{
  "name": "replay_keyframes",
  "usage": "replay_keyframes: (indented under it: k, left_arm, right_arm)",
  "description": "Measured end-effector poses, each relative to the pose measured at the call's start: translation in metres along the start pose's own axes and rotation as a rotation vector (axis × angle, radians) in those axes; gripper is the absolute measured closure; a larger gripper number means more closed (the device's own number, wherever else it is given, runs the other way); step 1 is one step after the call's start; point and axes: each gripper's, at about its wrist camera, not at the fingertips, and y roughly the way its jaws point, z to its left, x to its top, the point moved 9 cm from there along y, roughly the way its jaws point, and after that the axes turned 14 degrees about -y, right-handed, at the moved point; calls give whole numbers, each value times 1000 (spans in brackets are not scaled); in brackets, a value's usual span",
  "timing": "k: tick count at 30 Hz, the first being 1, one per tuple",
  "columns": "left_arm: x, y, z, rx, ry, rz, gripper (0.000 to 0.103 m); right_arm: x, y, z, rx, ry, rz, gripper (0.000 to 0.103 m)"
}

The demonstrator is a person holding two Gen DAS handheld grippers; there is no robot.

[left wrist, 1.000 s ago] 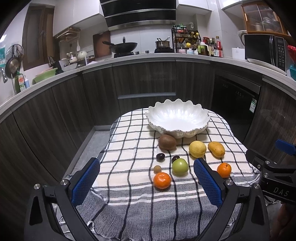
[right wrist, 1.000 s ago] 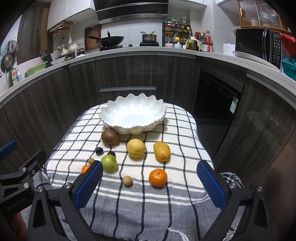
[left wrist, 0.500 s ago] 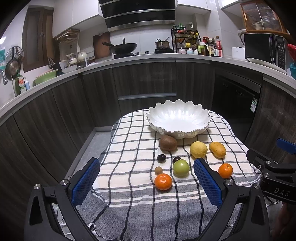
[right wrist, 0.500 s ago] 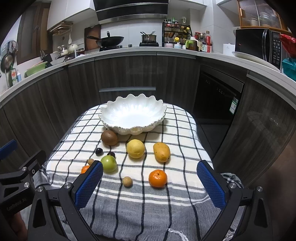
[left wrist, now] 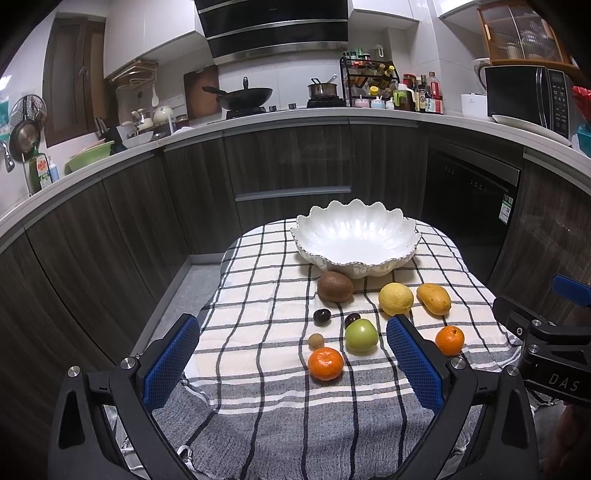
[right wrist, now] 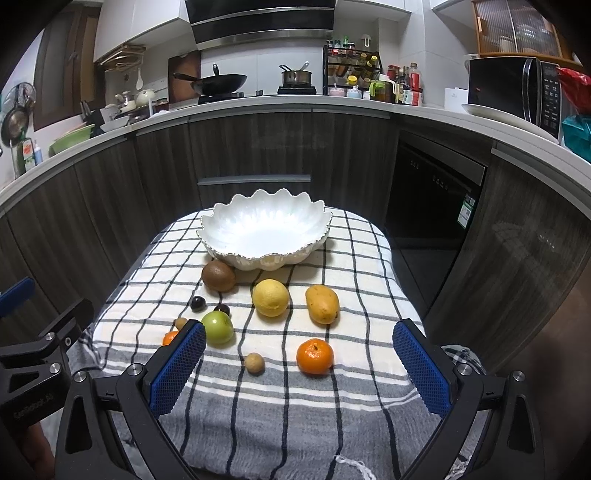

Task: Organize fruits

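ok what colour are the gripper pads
Blue, with a fine mesh texture; clearest on the right gripper's pads in its own wrist view.

Dim overhead light glares off the white bowl (left wrist: 354, 236); fisheye edges bend and darken.

Kitchen's got dark wood-grain cabinets (left wrist: 288, 162) running in a curve under a pale countertop (left wrist: 388, 117), with a black range hood (left wrist: 273, 31) over a wok (left wrist: 245, 96) and a small pot (left wrist: 322, 89). Spice rack (right wrist: 352, 70) and microwave (right wrist: 513, 92) sit off to the right, grey floor (left wrist: 192, 284) down below
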Motion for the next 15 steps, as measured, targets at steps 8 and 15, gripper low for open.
replay_keyframes:
  k: [8, 15]
  left_arm:
    - [1, -2, -1, -1, 6, -8, 0]
    - [1, -4, -1, -2, 7, -14, 0]
  right_arm:
    - [2, -3, -2, -1, 8, -9, 1]
    - [1, -6, -1, -3, 8, -18, 1]
